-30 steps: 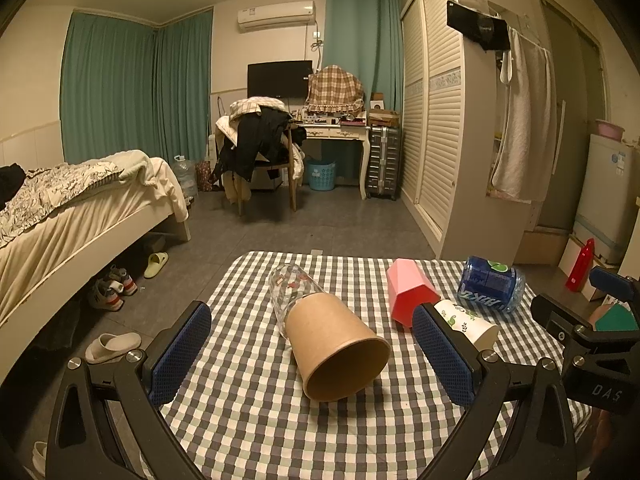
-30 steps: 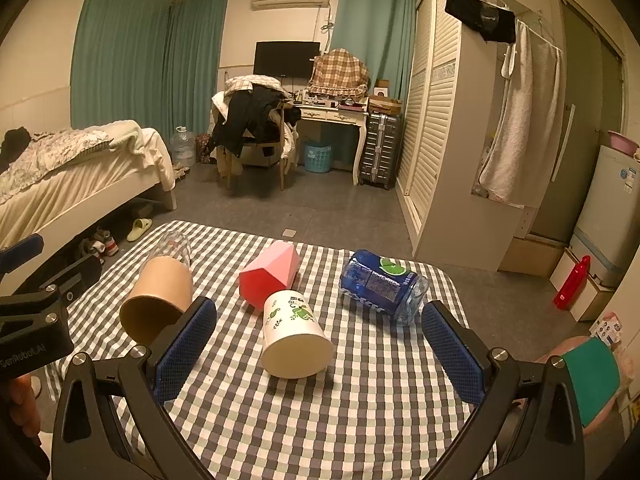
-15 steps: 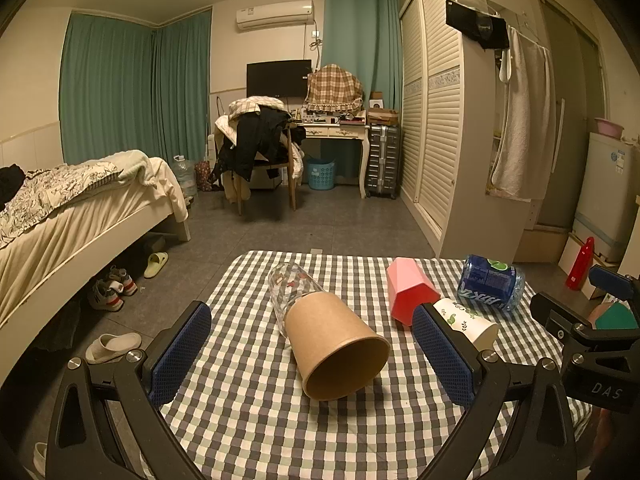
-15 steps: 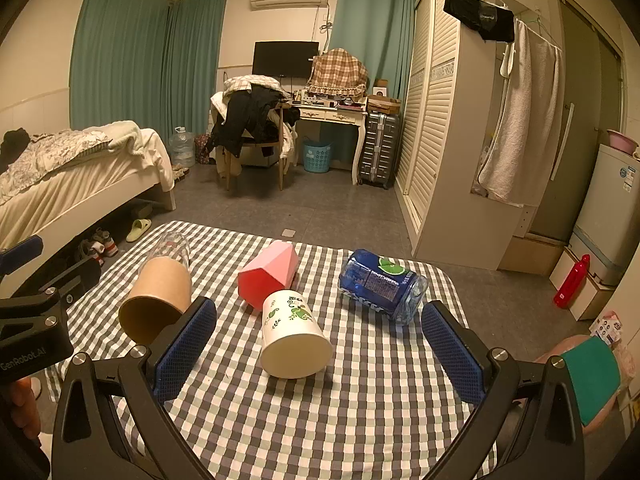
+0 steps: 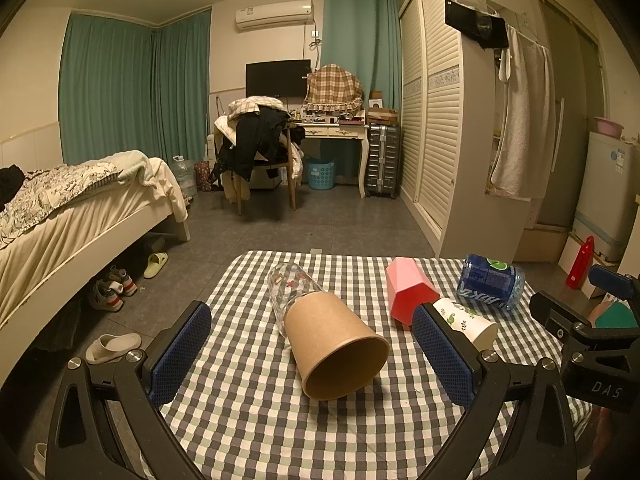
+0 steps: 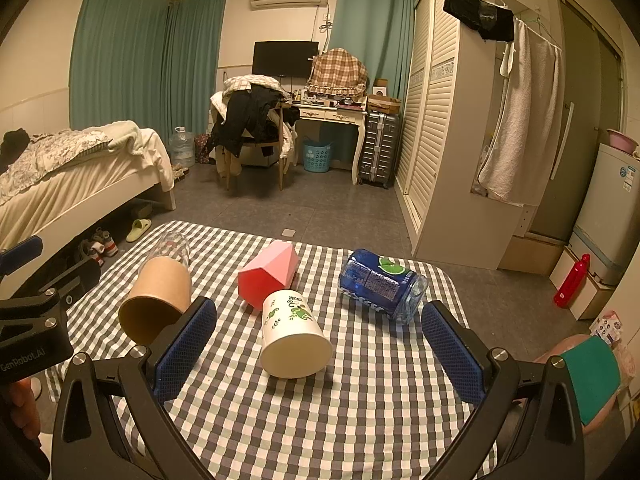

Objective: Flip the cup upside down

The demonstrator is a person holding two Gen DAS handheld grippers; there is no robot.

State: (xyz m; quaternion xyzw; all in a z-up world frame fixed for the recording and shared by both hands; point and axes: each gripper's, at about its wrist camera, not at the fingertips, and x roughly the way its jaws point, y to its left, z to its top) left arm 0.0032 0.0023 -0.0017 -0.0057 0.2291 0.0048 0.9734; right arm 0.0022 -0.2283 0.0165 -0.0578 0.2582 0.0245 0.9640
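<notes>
On the checked table [image 5: 248, 408] five vessels lie on their sides. Farthest left is a clear glass [image 5: 290, 282], its open end hidden behind the brown cup [image 5: 334, 346], which touches or overlaps it. The brown cup's mouth faces the left gripper [image 5: 312, 356], its long axis running away from the tongs and slightly leftward. That gripper is spread wide and holds nothing, its blue pads flanking the cup without touching it. It looks the nearer tool for this cup.

Next comes the pink cup [image 6: 270, 276], on its side just behind the white cup [image 6: 292, 334], whose mouth faces the right gripper [image 6: 318, 350]. That gripper is also spread and empty, the white cup lying between its pads, axis pointing away and a little left. Farthest right lies the blue can [image 6: 380, 282], crosswise.

Which cup is meant, I cannot tell; each gripper has one squarely ahead, so a straight advance and a squeeze across the body seems likely.
</notes>
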